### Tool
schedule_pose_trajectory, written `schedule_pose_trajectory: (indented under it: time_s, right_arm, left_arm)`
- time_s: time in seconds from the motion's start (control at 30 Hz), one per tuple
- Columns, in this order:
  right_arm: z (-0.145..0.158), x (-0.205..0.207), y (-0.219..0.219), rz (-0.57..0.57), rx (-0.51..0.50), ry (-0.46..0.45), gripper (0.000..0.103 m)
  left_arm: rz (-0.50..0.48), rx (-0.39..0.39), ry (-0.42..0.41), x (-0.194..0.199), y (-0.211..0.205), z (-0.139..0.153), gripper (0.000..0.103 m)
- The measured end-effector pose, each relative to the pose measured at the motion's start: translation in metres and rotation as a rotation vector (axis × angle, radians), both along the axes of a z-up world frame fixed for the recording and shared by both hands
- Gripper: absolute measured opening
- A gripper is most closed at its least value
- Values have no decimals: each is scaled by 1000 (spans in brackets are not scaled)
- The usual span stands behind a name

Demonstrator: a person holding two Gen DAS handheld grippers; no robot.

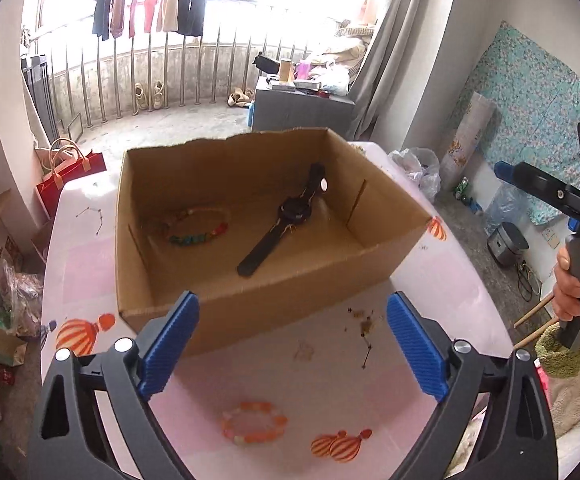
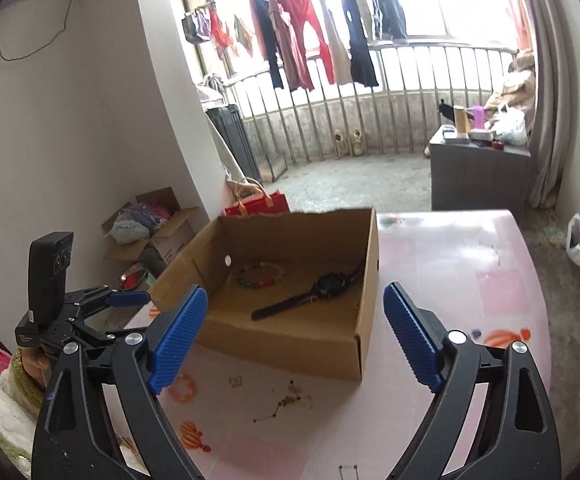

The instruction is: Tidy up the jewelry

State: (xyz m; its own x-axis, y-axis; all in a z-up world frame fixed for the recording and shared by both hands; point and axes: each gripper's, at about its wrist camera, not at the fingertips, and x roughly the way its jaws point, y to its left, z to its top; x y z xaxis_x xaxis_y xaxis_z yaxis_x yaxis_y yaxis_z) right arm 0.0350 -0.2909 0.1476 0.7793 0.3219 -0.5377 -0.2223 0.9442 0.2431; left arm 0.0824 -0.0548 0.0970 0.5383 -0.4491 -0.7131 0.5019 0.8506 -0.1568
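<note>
An open cardboard box (image 1: pixel 161 280) (image 2: pixel 290 344) stands on the pink table. Inside it lie a black wristwatch (image 1: pixel 285 220) (image 2: pixel 322 288) and a multicoloured bead bracelet (image 1: pixel 197 228) (image 2: pixel 259 274). An orange and pale bead bracelet (image 1: pixel 254 422) lies on the table in front of the box, just below my left gripper (image 1: pixel 293 304), which is open and empty. My right gripper (image 2: pixel 294 292) is open too, empty, and points at the box from its near right corner. Small gold pieces (image 2: pixel 290 398) (image 1: pixel 364 322) lie loose on the table before the box.
The table cover (image 2: pixel 450 272) has printed orange balloon shapes. A hand (image 1: pixel 574 292) holds the right tool's handle at the far right. Beyond the table are a red bag (image 2: pixel 259 204), an open carton (image 2: pixel 149 236), a grey cabinet (image 2: pixel 478 176) and a balcony railing.
</note>
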Motion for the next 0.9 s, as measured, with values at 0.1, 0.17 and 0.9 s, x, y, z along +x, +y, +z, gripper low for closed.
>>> schedule_pose_trajectory:
  time_s: [0.1, 0.17, 0.9]
  right_arm:
    - [-40, -12, 14, -57, -87, 114, 93]
    - [-75, -13, 27, -76, -127, 218, 93]
    - [-175, -13, 40, -200, -281, 452, 95]
  left_arm:
    - [-9, 100, 14, -21, -5, -27, 94]
    - [-38, 164, 28, -33, -14, -49, 95]
    - [-89, 325, 38, -54, -59, -121, 98]
